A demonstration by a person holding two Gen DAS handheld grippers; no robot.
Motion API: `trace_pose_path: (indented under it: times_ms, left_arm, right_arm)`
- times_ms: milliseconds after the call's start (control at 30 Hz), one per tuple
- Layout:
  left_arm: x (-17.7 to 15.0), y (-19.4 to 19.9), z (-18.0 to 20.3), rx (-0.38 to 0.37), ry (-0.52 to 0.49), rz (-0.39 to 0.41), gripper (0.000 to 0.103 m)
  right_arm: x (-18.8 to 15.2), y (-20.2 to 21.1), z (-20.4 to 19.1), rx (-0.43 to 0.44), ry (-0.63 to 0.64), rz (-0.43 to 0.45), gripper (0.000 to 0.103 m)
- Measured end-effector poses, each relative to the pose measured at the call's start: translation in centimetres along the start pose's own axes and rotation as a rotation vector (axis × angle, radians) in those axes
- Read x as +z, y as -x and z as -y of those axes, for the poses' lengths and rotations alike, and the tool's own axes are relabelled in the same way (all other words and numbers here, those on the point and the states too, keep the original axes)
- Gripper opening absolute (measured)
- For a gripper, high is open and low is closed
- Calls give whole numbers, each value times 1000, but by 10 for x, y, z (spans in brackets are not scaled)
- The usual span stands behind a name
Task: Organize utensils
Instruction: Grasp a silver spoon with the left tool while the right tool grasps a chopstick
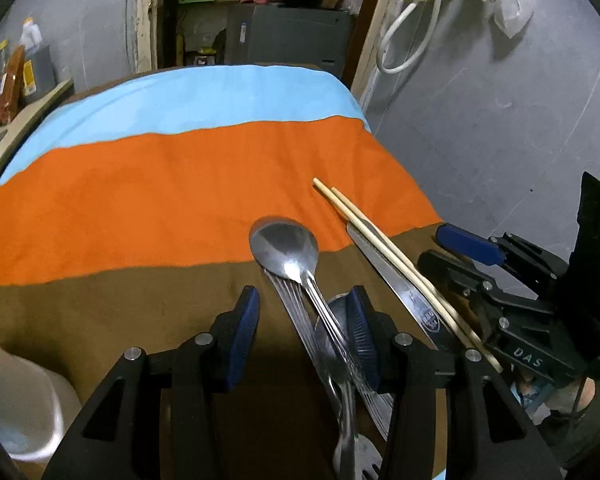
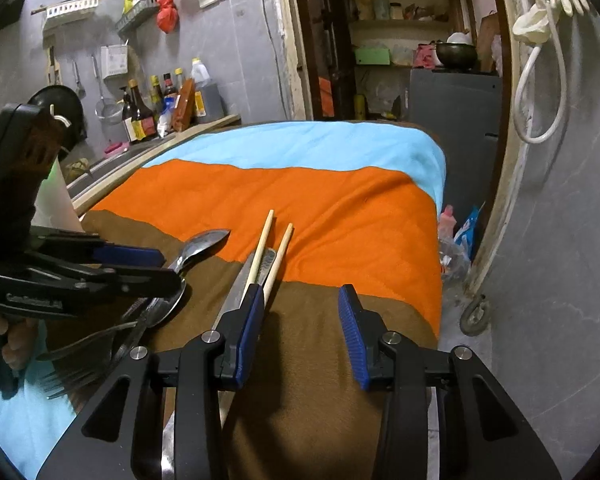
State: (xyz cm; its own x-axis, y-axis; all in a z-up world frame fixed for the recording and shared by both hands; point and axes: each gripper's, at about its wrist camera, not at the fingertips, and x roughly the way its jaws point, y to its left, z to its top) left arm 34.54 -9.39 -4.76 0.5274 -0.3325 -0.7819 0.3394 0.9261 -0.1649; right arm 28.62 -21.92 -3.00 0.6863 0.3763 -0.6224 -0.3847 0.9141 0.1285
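Best done one piece at a time: centre each pair of fingers over a single handle, lower square to the cloth [image 1: 180, 184], and only then close, so nothing neighbouring gets dragged along.

Left gripper [image 1: 304, 336]: fingers partly spread, pinching nothing. Spoon [image 1: 286, 248] lying bowl-far, its handle running near and slightly right between the pads, close against the right one; more steel pieces, a fork [image 2: 84, 344] among them, stacked beneath.

Right gripper [image 2: 300, 332]: fingers likewise partly spread, nothing between them but bare brown cloth. Chopsticks [image 2: 274, 252] and knife [image 2: 240, 284] lying just left of the gap, passing under the left finger [image 2: 248, 328]; contact impossible to judge. Needs a shift left before closing.
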Motion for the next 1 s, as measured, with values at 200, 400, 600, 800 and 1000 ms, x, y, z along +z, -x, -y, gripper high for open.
trace_pose_path:
  times_ms: [200, 400, 600, 800, 1000]
  left_arm:
    - [0, -3, -10, -19, 40, 6, 21]
    - [2, -4, -11, -9, 36, 1, 19]
    - [4, -5, -11, -10, 41, 5, 8]
    - [-1, 6, -24, -38, 90, 21, 6]
    - [-9, 14, -42, -48, 127, 21, 4]
  right_arm:
    - [1, -3, 1, 7, -6, -6, 36]
    - [2, -4, -2, 0, 5, -12, 36]
    - [3, -6, -5, -11, 18, -22, 36]
    - [10, -13, -6, -11, 32, -48, 36]
    - [17, -24, -15, -37, 84, -103, 36]
